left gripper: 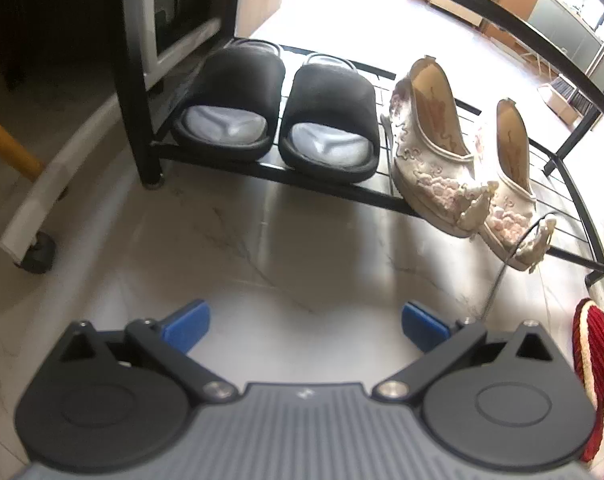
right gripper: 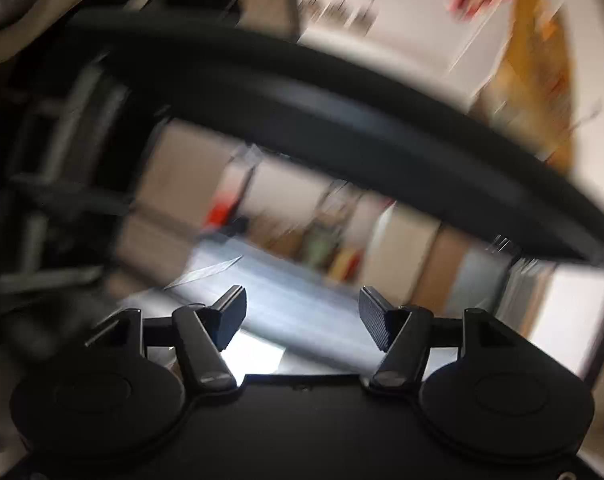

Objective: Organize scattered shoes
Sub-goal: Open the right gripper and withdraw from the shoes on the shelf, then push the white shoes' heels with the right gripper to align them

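Note:
A low black wire shoe rack [left gripper: 238, 162] stands on the floor ahead in the left wrist view. On it sit two black slippers, the left one [left gripper: 232, 100] and the right one [left gripper: 332, 124], side by side, toes toward me. To their right stand two cream embroidered shoes, one [left gripper: 434, 148] beside the other [left gripper: 510, 188]. A red shoe [left gripper: 594, 356] lies at the right edge. My left gripper [left gripper: 306, 328] is open and empty above the floor, in front of the rack. My right gripper [right gripper: 302, 316] is open and empty; its view is motion-blurred.
A wheeled white cart base [left gripper: 34, 224] and a yellow bar [left gripper: 6, 144] stand at the left. A black rack post [left gripper: 142, 120] rises beside the slippers. In the right wrist view a thick black curved bar [right gripper: 342, 128] crosses above the fingers.

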`<state>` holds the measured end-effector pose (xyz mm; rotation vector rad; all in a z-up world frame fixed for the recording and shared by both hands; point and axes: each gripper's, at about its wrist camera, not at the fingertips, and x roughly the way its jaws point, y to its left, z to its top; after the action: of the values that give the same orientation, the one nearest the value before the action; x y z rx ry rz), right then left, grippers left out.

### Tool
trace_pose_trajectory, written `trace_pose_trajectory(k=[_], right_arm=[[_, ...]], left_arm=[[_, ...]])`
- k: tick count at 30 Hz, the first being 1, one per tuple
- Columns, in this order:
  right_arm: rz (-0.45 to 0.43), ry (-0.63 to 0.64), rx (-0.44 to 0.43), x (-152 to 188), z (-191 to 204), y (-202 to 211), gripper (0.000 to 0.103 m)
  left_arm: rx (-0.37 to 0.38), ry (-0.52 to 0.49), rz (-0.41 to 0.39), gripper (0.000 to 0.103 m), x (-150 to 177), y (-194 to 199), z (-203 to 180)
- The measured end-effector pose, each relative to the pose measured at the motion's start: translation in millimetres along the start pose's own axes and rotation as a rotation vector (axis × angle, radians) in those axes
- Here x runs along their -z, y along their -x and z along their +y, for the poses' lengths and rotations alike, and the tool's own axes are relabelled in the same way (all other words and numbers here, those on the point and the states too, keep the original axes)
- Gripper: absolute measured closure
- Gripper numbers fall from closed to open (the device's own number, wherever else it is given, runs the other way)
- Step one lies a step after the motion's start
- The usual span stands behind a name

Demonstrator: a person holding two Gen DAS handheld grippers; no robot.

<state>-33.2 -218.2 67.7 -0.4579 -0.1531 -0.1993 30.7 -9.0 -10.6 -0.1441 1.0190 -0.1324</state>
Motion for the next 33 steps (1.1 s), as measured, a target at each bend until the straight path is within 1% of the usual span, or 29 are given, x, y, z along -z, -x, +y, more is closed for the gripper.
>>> trace_pose_trajectory(k=[2,4,7,9,11,12,13,14,15,16,19,20,21,22,23,24,25,26,27,29,31,33], right_arm=[[-0.087,0.028,0.059,0,-1,-2,0.037],[-0.118,0.058,0.081,1,1,-10,0.037],[-0.138,0.061,0.075,4,14,-29,0.037],[-0.177,0.037,0.059,-7,20,-32,0.037],[-0.239,-0.002,0.048,-29,18,-26,0.037],[-0.245,-0.023,0.043,-33,18,-25,0.036],[-0.251,-0.045,0.038,-38,17,-24,0.032],[-0.248,-0.086,0.023,-49,8,-14,0.029],[-0.225,-0.137,0.001,-62,2,-3,0.026],[-0.183,-0.187,-0.016,-70,-4,9,0.023],[0.014,-0.282,-0.109,-69,-9,27,0.022],[0.103,-0.309,-0.147,-62,-8,32,0.022],[0.156,-0.323,-0.172,-57,-7,33,0.022],[0.29,-0.367,-0.229,-42,-3,35,0.021],[0.317,-0.378,-0.236,-39,-3,34,0.021],[0.475,-0.443,-0.273,-16,2,30,0.021],[0.488,-0.45,-0.275,-15,2,29,0.022],[0.57,-0.504,-0.282,0,5,22,0.022],[0.649,-0.556,-0.289,14,7,15,0.024],[0.696,-0.565,-0.29,31,16,2,0.024],[0.682,-0.501,-0.313,41,30,-7,0.028],[0.672,-0.452,-0.335,50,44,-15,0.03]], left_arm=[[-0.003,0.007,0.006,0.001,1,-1,1],[-0.007,0.009,0.007,0.001,2,-1,3],[-0.016,0.013,0.003,0.001,2,-1,5],[-0.02,0.026,-0.005,0.001,0,-1,8],[-0.021,0.036,-0.013,0.001,-3,-1,9],[-0.022,0.041,-0.016,0.001,-4,-1,9],[-0.014,0.042,-0.018,0.001,-5,-1,9],[-0.008,0.038,-0.018,0.001,-5,0,8],[-0.002,0.034,-0.018,0.001,-5,1,7],[0.002,0.024,-0.025,0.001,-4,4,5],[0.0,0.002,-0.054,0.001,-4,12,3],[-0.01,-0.004,-0.074,0.001,-5,16,3],[-0.021,-0.011,-0.094,0.001,-5,20,3],[-0.028,-0.014,-0.107,0.001,-5,22,3],[-0.035,-0.015,-0.123,0.001,-5,26,4],[-0.041,-0.016,-0.139,0.001,-4,29,4],[-0.038,-0.011,-0.154,0.001,-4,34,6],[-0.034,-0.006,-0.169,0.001,-3,39,9],[-0.03,-0.001,-0.185,0.001,-2,44,11],[-0.01,0.027,-0.194,0.001,-1,51,16],[0.021,0.048,-0.201,0.001,-1,54,19],[0.086,0.075,-0.22,0.001,-2,57,21]])
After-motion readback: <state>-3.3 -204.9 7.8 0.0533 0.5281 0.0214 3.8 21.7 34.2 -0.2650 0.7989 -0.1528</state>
